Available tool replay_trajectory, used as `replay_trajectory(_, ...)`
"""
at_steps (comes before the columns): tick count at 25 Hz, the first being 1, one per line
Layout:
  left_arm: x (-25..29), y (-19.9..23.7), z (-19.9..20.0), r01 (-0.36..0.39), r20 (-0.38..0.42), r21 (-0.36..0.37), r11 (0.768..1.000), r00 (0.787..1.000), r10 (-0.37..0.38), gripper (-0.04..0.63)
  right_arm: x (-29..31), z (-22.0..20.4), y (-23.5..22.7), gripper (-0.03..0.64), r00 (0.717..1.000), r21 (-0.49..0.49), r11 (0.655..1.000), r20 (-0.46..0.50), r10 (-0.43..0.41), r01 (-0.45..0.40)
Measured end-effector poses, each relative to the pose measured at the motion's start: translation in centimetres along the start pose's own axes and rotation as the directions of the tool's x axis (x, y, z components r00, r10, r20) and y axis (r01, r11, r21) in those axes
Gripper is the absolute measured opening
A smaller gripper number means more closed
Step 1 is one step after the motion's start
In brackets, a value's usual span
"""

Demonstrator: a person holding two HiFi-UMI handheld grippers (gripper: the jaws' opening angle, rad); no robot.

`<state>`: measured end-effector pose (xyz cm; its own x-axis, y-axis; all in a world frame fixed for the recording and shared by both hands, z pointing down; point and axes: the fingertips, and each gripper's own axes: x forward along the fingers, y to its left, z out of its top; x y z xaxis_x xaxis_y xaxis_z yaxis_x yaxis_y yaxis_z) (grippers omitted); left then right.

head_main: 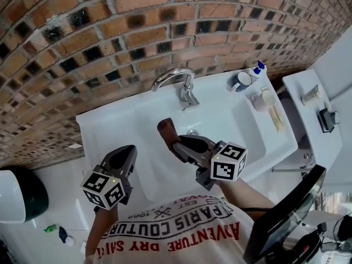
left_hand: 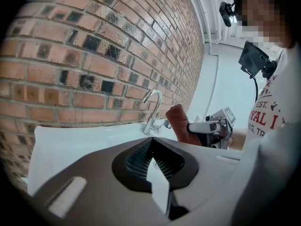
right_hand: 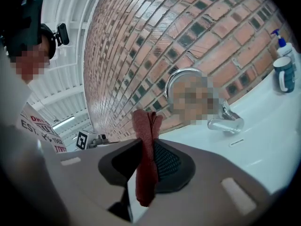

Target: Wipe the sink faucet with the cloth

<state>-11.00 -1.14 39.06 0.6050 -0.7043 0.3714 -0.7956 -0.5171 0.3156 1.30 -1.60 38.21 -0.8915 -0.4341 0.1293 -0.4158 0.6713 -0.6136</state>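
A chrome faucet (head_main: 177, 81) stands at the back rim of the white sink (head_main: 242, 125), in front of the brick wall. My right gripper (head_main: 175, 143) hovers over the basin, shut on a reddish-brown cloth (head_main: 166, 129) that sticks up from its jaws, a little short of the faucet. In the right gripper view the cloth (right_hand: 145, 159) hangs folded between the jaws, with the faucet (right_hand: 225, 120) ahead on the right. My left gripper (head_main: 128, 154) is lower left over the basin, shut and holding nothing. From the left gripper view the faucet (left_hand: 153, 111) and cloth (left_hand: 179, 121) show ahead.
A mug (head_main: 240, 81), a soap bottle (head_main: 257, 69), a small cup (head_main: 259, 101) and a wooden stick (head_main: 275, 117) sit on the sink's right ledge. A white toilet tank (head_main: 308, 114) is at the right. A dark round bin (head_main: 28, 194) is at the left.
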Motion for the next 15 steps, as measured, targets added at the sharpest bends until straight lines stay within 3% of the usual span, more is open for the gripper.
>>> replay_trajectory(15, 0.1, -1.4, -0.2, 0.03, -0.009, -0.001, 1.0, 1.0, -0.03, 0.005, -0.6, 0.5, 0.0, 0.072, 1.0, -0.007, 1.0, 0.015, -0.016, 0.016)
